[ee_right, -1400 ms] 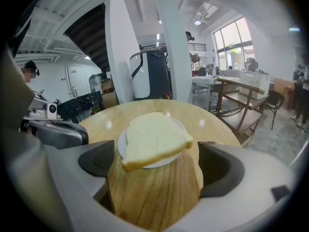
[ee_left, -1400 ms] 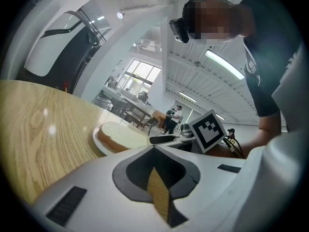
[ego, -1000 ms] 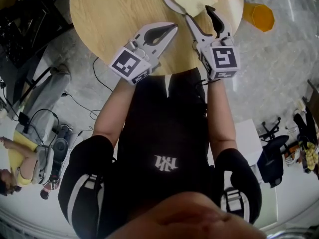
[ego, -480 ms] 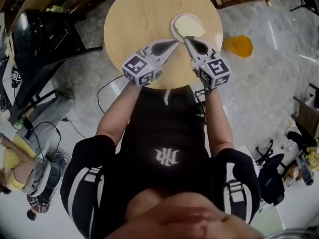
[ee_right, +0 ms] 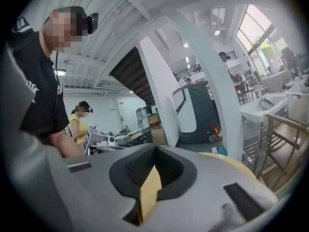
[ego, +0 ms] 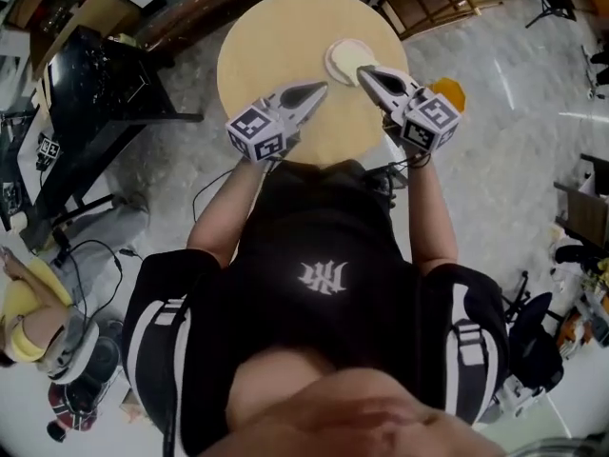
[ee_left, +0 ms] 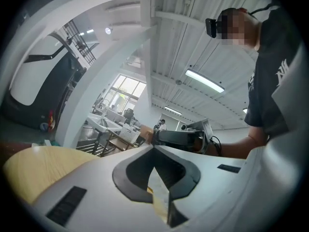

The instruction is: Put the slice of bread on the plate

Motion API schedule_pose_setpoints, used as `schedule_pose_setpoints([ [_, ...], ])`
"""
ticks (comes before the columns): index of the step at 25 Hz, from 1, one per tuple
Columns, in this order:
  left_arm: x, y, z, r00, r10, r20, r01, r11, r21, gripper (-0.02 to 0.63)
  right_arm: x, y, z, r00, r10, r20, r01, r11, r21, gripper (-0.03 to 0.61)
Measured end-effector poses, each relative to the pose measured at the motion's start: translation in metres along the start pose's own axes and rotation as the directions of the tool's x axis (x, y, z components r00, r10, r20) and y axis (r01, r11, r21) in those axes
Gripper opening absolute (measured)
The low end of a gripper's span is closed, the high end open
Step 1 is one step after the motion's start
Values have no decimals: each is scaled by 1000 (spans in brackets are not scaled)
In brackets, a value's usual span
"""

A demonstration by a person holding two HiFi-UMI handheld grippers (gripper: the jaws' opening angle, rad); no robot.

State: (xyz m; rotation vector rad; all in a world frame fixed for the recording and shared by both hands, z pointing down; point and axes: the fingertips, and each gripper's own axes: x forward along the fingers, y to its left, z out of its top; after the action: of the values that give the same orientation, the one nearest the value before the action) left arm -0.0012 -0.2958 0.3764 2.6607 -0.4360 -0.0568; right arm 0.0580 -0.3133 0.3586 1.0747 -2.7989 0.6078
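Note:
A pale slice of bread (ego: 354,57) lies on a small white plate (ego: 332,65) at the right side of the round wooden table (ego: 276,41). My right gripper (ego: 364,71) is shut and empty, its tips over the plate's near edge, well above the table. My left gripper (ego: 322,88) is also shut and empty, just left of the plate. Each gripper view looks level across the room over its own closed jaws, left gripper (ee_left: 154,150) and right gripper (ee_right: 154,151), with a strip of table (ee_left: 38,166) below. Neither of those views shows the bread.
An orange bin (ego: 447,90) stands on the floor right of the table. A wooden frame (ego: 428,3) is behind it and a black desk (ego: 86,74) is at the left. A seated person (ego: 24,327) is at lower left, cables trail on the floor (ego: 205,188).
The right gripper's jaws, open beside the bread a second ago, have closed on nothing. Both grippers have risen away from the table, which now looks smaller and farther off.

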Motion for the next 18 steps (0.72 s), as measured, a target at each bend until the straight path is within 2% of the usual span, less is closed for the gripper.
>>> schedule_pose_setpoints([
  [3,-9,-8,24,999,21,34,-23,998,57,11,-21,10,37,996,47,77,-43,997,-59,-2],
  [7,-32,-40,42,998,45,43,-49,993,105,11,-76,27,63,957,102,272,-115,993,33,0],
  [9,-41,-58,55,997,51,60,-59,990,131,11,-100,42,63,939,153,307,-174,984,42,0],
  [11,-50,-76,64,995,59,86,-71,988,140,11,-122,68,54,918,248,308,-273,961,39,0],
  [14,-65,-100,60,989,94,117,-109,986,123,11,-165,106,34,862,371,346,-421,904,78,0],
  [16,-71,-120,54,986,113,120,-127,985,120,11,-196,114,25,843,359,401,-435,893,114,0],
  [18,-76,-145,43,987,124,101,-137,982,133,11,-224,115,13,843,311,438,-408,902,144,0],
])
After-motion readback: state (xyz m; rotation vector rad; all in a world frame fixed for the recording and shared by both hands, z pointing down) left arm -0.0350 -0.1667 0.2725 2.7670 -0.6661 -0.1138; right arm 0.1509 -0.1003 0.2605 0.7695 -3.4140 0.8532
